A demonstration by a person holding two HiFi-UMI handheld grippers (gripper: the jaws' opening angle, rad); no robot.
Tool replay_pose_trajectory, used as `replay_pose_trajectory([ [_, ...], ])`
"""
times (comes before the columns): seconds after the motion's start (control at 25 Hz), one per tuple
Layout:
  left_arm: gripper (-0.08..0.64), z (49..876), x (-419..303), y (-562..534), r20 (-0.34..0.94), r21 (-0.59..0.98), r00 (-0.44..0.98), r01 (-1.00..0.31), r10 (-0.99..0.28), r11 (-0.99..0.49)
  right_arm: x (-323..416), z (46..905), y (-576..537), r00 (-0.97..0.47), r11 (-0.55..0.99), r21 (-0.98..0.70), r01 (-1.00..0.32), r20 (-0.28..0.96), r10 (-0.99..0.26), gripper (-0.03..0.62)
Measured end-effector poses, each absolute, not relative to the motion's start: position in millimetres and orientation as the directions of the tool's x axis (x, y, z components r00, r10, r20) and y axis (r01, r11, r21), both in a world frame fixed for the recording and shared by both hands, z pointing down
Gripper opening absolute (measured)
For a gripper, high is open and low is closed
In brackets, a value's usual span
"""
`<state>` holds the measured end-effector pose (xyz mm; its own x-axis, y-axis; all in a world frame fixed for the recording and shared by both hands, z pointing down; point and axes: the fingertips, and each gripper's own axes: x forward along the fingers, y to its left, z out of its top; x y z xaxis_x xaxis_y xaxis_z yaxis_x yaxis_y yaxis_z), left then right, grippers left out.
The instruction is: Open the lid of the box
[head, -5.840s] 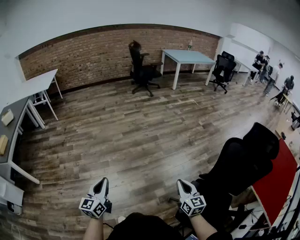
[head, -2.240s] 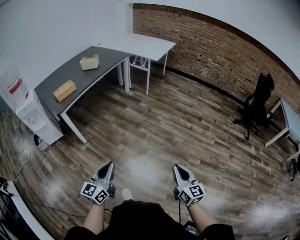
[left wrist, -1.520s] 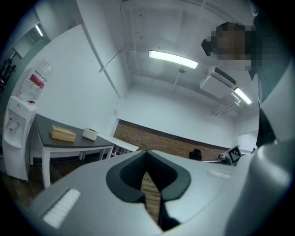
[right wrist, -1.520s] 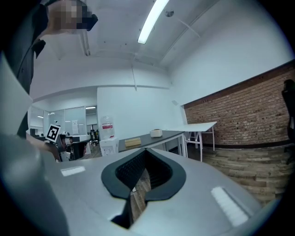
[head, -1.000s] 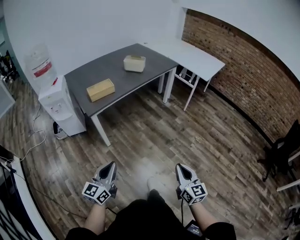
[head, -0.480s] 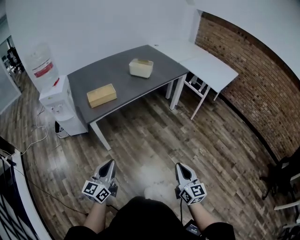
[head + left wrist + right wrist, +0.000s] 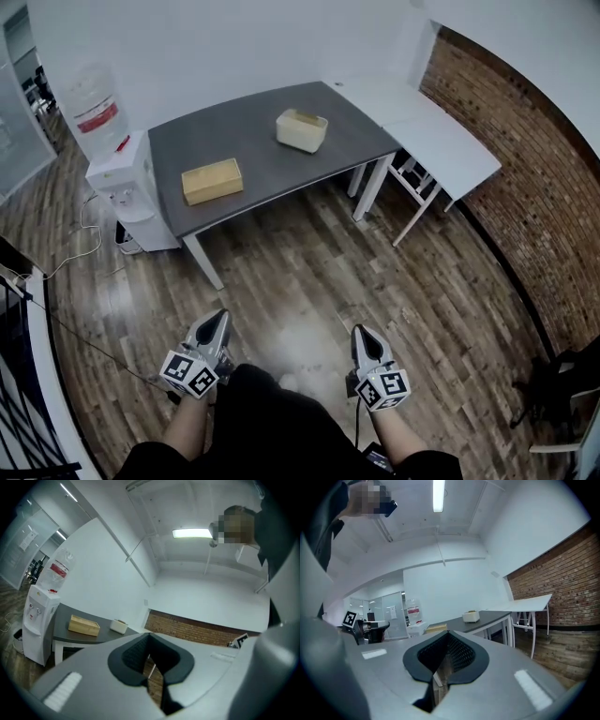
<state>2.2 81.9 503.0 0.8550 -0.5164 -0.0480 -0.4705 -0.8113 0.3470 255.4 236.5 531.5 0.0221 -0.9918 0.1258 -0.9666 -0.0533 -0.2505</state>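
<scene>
Wooden floor (image 7: 309, 272) lies open between you and the grey table (image 7: 253, 122), well ahead.
Your left claw (image 7: 217, 319) and right claw (image 7: 364, 334) hang low, both closed on nothing. The wooden box (image 7: 212, 181) sits near the table's front edge, ahead of the left claw, long side along that edge; the cream box (image 7: 302, 130) stands further back, rightward. Which is meant, I cannot tell. A water cooler (image 7: 122, 187) crowds the left end, so approach from the front.

Bare wood-plank floor (image 7: 309, 281) lies open before me up to the dark grey surface (image 7: 258, 131), flanked by a white water dispenser (image 7: 127, 192) and white desk (image 7: 441, 141).
</scene>
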Motion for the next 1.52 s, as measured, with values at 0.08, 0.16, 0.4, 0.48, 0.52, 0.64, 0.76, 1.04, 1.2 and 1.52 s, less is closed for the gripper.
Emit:
replay_pose_trajectory([
  [0.08, 0.000, 506, 0, 75, -0.041, 0.346, 0.848, -0.484, -0.528, -0.804, 253, 534, 227, -0.005, -0.028, -0.244, -0.969, 0.133, -0.991, 0.002],
  [0.16, 0.000, 508, -1, 66, -0.038, 0.339, 0.845, -0.492, -0.534, -0.802, 252, 536, 213, -0.025, -0.009, -0.240, -0.971, 0.136, -0.990, 0.002],
  [0.4, 0.000, 505, -6, 21, -0.064, 0.329, 0.829, -0.508, -0.555, -0.796, 249, 531, 155, -0.060, 0.028, -0.218, -0.976, 0.140, -0.988, 0.002],
  [0.48, 0.000, 506, -9, -1, -0.067, 0.331, 0.828, -0.508, -0.557, -0.795, 246, 527, 131, -0.067, 0.037, -0.211, -0.977, 0.133, -0.989, 0.002],
  [0.52, 0.000, 506, -10, -13, -0.068, 0.332, 0.827, -0.509, -0.558, -0.795, 245, 526, 119, -0.071, 0.042, -0.207, -0.977, 0.130, -0.989, 0.002],
  [0.64, 0.000, 503, -12, -47, -0.080, 0.330, 0.822, -0.513, -0.564, -0.793, 244, 523, 85, -0.088, 0.062, -0.187, -0.980, 0.135, -0.987, 0.002],
  [0.76, 0.000, 497, -13, -82, -0.098, 0.318, 0.816, -0.516, -0.569, -0.795, 247, 523, 49, -0.088, 0.062, -0.179, -0.982, 0.139, -0.986, 0.002],
  [1.04, 0.000, 495, -33, -157, -0.112, 0.321, 0.802, -0.530, -0.587, -0.785, 226, 517, -39, -0.107, 0.084, -0.189, -0.978, 0.113, -0.988, 0.002],
  [1.2, 0.000, 495, -42, -178, -0.113, 0.321, 0.797, -0.536, -0.593, -0.781, 214, 513, -66, -0.131, 0.110, -0.167, -0.980, 0.123, -0.984, 0.002],
  [1.52, 0.000, 506, -66, -199, -0.097, 0.341, 0.767, -0.573, -0.634, -0.745, 204, 516, -103, -0.162, 0.139, -0.146, -0.979, 0.158, -0.974, 0.003],
])
